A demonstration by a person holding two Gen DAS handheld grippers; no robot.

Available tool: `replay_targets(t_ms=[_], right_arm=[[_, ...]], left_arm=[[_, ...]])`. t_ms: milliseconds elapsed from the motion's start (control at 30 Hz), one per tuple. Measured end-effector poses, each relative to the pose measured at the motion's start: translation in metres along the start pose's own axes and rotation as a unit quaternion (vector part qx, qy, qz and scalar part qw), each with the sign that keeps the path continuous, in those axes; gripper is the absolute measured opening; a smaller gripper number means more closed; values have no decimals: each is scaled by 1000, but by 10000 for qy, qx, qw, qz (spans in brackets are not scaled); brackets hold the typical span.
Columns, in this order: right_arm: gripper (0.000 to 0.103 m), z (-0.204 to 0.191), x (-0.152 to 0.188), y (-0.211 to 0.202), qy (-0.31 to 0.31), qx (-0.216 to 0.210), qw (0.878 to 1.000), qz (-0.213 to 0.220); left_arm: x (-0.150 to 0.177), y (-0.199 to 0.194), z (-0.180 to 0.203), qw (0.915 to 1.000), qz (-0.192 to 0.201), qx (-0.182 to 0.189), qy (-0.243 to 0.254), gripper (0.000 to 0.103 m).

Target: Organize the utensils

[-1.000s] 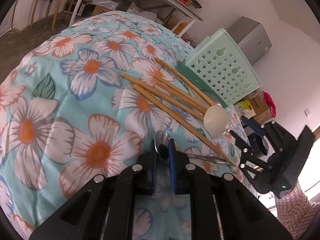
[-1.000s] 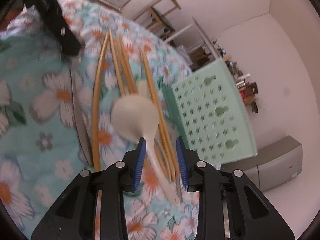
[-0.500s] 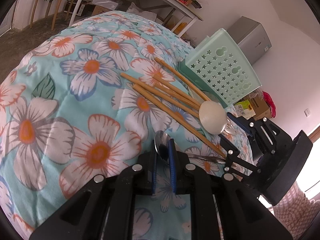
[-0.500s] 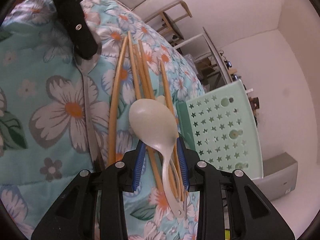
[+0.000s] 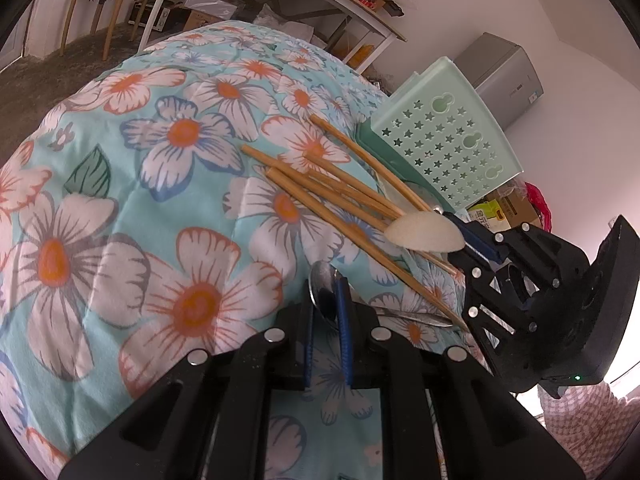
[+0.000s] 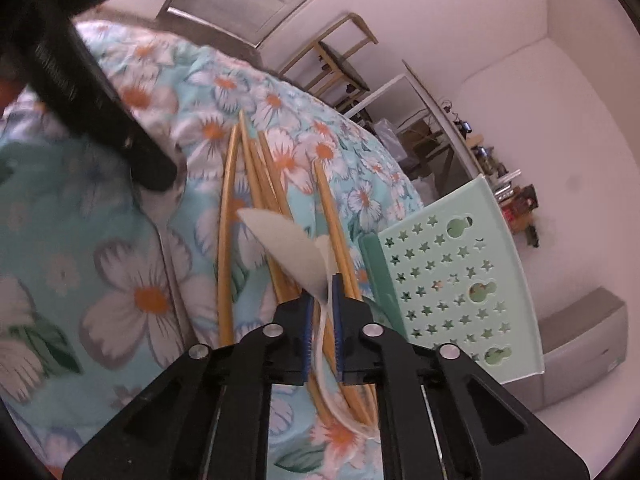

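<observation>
While the left gripper (image 5: 327,312) stays clamped on the metal spoon's (image 5: 323,294) bowl down on the floral quilt (image 5: 120,208), the right gripper (image 6: 320,312) just pinched the white spoon (image 6: 288,248) by its neck, bowl tipped sideways over the chopsticks (image 6: 256,184), green basket (image 6: 452,276) just beyond.

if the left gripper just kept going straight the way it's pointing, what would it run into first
Probably nothing new: the left gripper is shut on the metal spoon, and the floral cloth lies just beyond its bowl. The chopsticks sit further up and right, though depth is unclear.
</observation>
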State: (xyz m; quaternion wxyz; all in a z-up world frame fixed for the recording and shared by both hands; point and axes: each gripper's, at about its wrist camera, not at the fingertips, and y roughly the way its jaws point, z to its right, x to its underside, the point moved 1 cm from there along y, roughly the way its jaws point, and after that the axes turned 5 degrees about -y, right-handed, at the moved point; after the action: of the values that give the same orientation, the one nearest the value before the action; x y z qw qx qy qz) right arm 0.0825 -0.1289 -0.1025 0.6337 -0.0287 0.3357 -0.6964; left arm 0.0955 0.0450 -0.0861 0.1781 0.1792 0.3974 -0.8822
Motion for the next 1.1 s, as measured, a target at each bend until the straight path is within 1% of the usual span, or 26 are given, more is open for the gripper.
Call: replay_targets(t_ms=[100, 167, 267, 300, 333, 367, 433, 533, 567, 700, 800, 900, 1000, 1100], right_arm=[[2, 5, -4, 7, 216, -1, 9998, 16], [2, 17, -4, 5, 587, -16, 9983, 46], [2, 45, 0, -7, 1384, -73, 9903, 134], [2, 53, 3, -15, 1670, -104, 9857, 181], [2, 67, 7, -20, 2044, -139, 9785, 244], [2, 77, 11, -24, 2303, -151, 9725, 294], [2, 97, 20, -33, 2873, -214, 9567, 407], [2, 127, 41, -50, 3846, -303, 9202, 662], [2, 129, 44, -55, 4003, -305, 9131, 710], [2, 147, 64, -71, 4744, -317, 8738, 1018], [2, 152, 74, -80, 5041, -302, 8548, 1195], [2, 155, 81, -88, 5306, -322, 8357, 1377], [2, 162, 91, -99, 5461, -282, 8228, 1549], [2, 167, 98, -109, 5564, -211, 8133, 1690]], left_arm=[[0, -1, 1, 10000, 10, -29, 16, 11], [1, -2, 3, 9999, 33, -59, 104, 11], [3, -8, 8, 9994, 116, -114, 297, 10], [3, -10, 9, 9993, 150, -118, 323, 9], [3, -13, 11, 9991, 198, -120, 346, 8], [2, -18, 13, 9987, 276, -115, 403, 8], [2, -27, 19, 9977, 397, -114, 534, 6], [-2, -46, 32, 9946, 659, -98, 796, 4], [-3, -51, 35, 9938, 709, -92, 852, 4], [-14, -74, 52, 9885, 894, -110, 1213, 2], [-23, -96, 61, 9838, 1105, -138, 1402, 2], [-40, -116, 71, 9799, 1326, -4, 1492, 2], [-62, -129, 89, 9741, 1540, 71, 1656, 2], [-91, -136, 114, 9643, 1862, 157, 1876, 2]])
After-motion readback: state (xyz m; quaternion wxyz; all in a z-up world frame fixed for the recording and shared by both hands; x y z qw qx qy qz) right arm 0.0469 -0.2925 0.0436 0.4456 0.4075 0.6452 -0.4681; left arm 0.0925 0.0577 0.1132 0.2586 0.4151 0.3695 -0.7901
